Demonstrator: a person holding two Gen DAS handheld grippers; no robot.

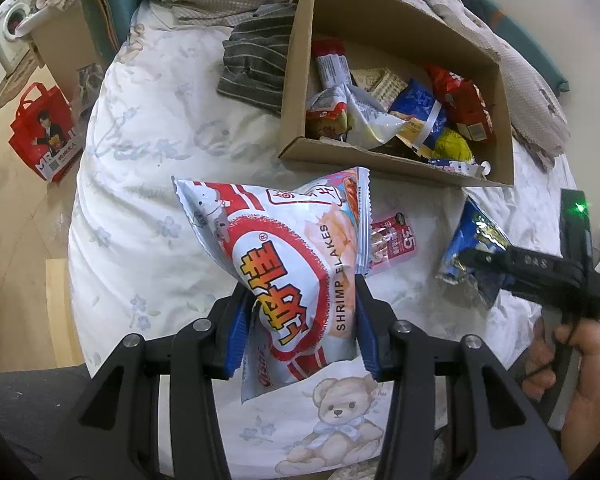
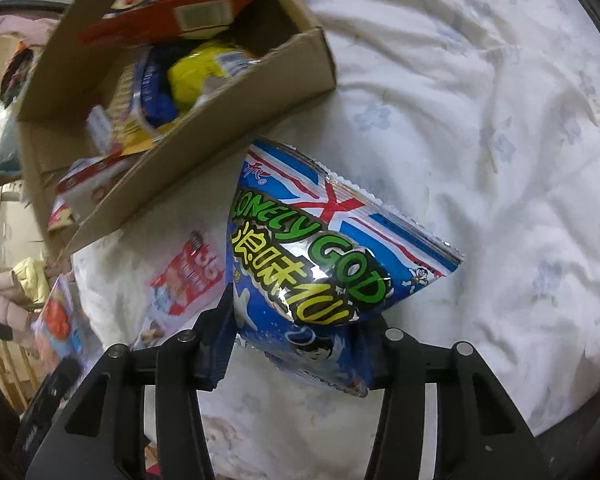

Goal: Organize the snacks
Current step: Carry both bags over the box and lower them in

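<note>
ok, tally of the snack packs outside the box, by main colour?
White and red: 1, shrimp flakes bag, in the left gripper
Blue: 1, Lonely God bag, in the right gripper
Red: 1, small pack on the bed
Total: 3

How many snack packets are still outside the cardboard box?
3. The shrimp flakes bag is in the left claw, the blue bag is between the right claw's fingers, and a small red packet lies on the bedsheet. More may be hidden.
</note>
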